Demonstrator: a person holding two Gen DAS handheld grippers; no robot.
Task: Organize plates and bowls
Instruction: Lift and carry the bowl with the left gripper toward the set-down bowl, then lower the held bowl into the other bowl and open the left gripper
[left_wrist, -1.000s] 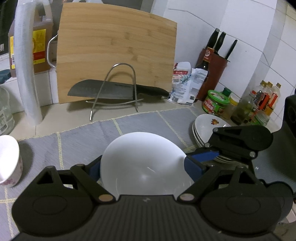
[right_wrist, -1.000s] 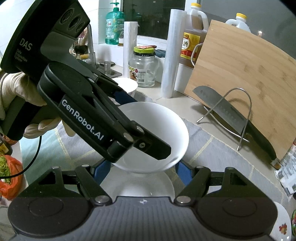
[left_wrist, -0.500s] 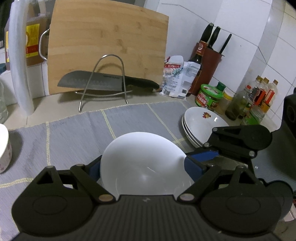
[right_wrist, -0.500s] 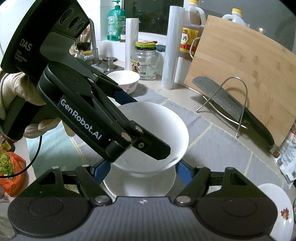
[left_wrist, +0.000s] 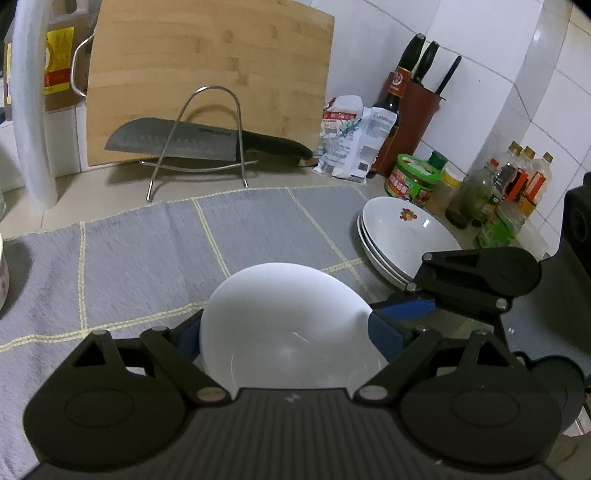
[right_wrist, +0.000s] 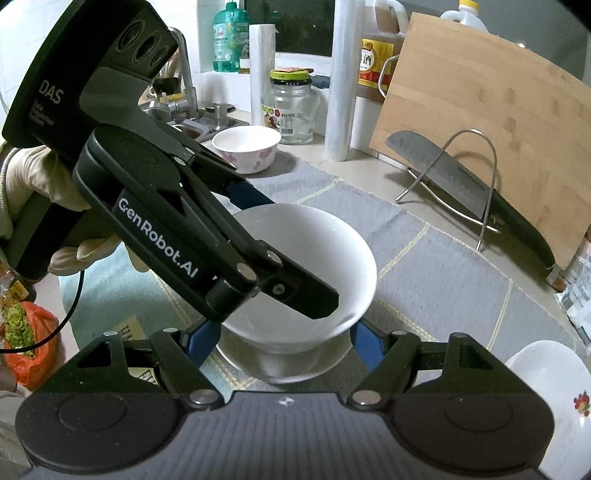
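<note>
- Here the landmark is the white bowl (left_wrist: 291, 325), held above the grey mat (left_wrist: 147, 251).
- The left gripper (left_wrist: 284, 328) has its blue pads on the bowl's left and right sides, clamped on it; its jaws stand narrow, with the bowl filling the space between them.
- In the right wrist view the left gripper (right_wrist: 295, 258) slants down from the upper left, one finger inside the bowl (right_wrist: 306, 266) and the blue one outside the far rim, so it pinches the wall.
- A gloved hand (right_wrist: 22, 199) grips that tool's handle, left of the bowl.
- The right gripper (right_wrist: 286, 339) has a blue pad on either side of the bowl's base; whether they press on it cannot be told.
- Below the bowl lies a second white dish (right_wrist: 284, 363), seen in the right wrist view only.
- That view also shows a flowered bowl (right_wrist: 246, 147) behind the white bowl, near a glass jar (right_wrist: 290, 105).
- Right of the bowl sits a stack of plates (left_wrist: 402, 236); the left wrist view shows the whole stack.
- Behind the bowl a knife (left_wrist: 207, 142) rests on a wire rack (left_wrist: 207, 147) against a cutting board (left_wrist: 210, 74).
</note>
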